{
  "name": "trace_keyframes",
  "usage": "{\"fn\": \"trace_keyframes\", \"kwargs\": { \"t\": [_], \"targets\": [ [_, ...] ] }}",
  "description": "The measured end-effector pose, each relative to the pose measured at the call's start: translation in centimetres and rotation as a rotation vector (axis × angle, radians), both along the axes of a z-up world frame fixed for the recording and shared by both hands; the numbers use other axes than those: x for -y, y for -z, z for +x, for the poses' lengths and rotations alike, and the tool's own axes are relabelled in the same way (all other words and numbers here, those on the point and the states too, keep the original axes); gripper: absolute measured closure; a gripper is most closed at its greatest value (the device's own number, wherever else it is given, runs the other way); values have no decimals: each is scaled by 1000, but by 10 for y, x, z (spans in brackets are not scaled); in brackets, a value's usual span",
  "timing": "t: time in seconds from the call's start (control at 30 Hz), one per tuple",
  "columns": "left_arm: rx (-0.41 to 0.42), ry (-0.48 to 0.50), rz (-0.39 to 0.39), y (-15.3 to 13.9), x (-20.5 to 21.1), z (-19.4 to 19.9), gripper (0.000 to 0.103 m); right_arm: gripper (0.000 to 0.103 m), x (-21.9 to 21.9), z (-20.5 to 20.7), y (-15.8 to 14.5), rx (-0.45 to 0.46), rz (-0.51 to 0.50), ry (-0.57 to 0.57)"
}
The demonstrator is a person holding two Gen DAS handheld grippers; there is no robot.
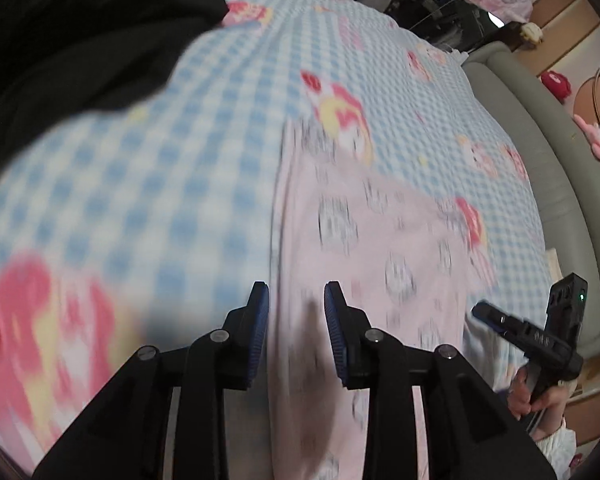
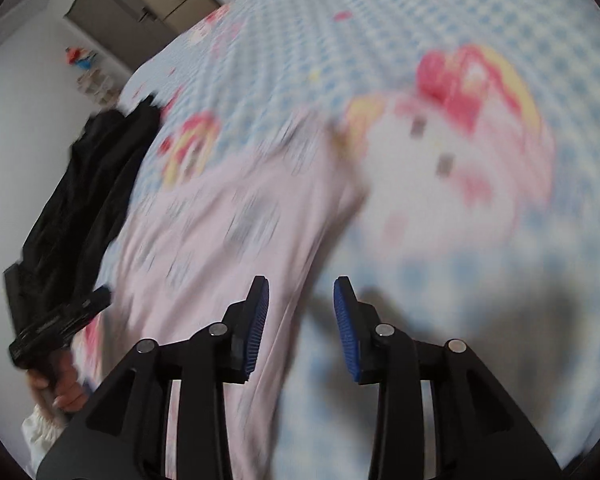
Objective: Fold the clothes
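Observation:
A pale pink garment (image 1: 364, 248) with small grey prints lies flat on a bed covered by a blue-and-white checked sheet (image 1: 172, 168). My left gripper (image 1: 296, 300) is open just above the garment's left edge, nothing between its blue pads. In the right wrist view the same pink garment (image 2: 228, 224) stretches away to the left. My right gripper (image 2: 302, 292) is open over its right edge, half above the checked sheet (image 2: 380, 60). Each gripper shows in the other's view, held by a hand: the right gripper (image 1: 496, 318) and the left gripper (image 2: 96, 300). Both views are motion-blurred.
A black garment (image 1: 80, 28) lies at the bed's far left, seen too as a black garment (image 2: 84, 200) by the bed edge. A grey padded bed frame (image 1: 540, 148) runs along the right. Cabinets (image 2: 140, 4) and a white wall stand beyond the bed.

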State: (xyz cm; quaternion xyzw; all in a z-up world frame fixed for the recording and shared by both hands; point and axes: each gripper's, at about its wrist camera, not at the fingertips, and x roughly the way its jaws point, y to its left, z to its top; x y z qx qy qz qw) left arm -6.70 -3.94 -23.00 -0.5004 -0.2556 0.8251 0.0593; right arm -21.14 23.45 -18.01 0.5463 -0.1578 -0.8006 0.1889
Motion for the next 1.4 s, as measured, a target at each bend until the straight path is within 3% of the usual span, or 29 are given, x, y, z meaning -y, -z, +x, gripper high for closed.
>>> {"fn": "trace_keyframes", "kwargs": {
  "t": [0.07, 0.17, 0.3, 0.43, 0.67, 0.7, 0.73, 0.77, 0.87, 1.03, 1.17, 1.23, 1.33, 1.4],
  "targets": [
    [29, -33, -9, 7, -6, 20, 72, 60, 12, 32, 10, 31, -15, -28],
    [51, -80, 56, 15, -9, 47, 71, 59, 22, 66, 24, 66, -39, -34],
    [96, -85, 26, 22, -21, 71, 64, 59, 34, 92, 23, 24, -12, -55],
    [135, -65, 99, 29, -30, 100, 62, 57, 36, 110, 19, 18, -18, -77],
    [177, -2, 150, 42, -45, 130, 64, 51, 49, 133, 36, 78, -23, -187],
    [173, 13, 159, 42, -48, 130, 66, 54, 50, 136, 38, 80, -21, -193],
    [169, 28, 168, 41, -52, 130, 74, 60, 53, 139, 36, 72, -21, -203],
    [157, 37, 167, 38, -55, 129, 77, 75, 54, 142, 31, 52, -28, -210],
    [114, 43, 121, 22, -58, 133, 87, 96, 55, 148, 13, -11, -54, -229],
    [69, 74, 121, 7, -56, 139, 89, 97, 43, 156, -4, -52, -104, -214],
    [169, 94, 11, 27, -61, 136, 85, 96, 43, 155, 0, -7, -78, -202],
    [194, 78, 34, 29, -53, 130, 81, 93, 43, 154, 1, 16, -64, -196],
    [115, 36, 28, 8, -36, 120, 68, 87, 44, 152, 4, 51, -44, -188],
    [96, 12, 30, 3, -26, 110, 67, 75, 38, 148, -11, -4, -7, -175]
  ]
}}
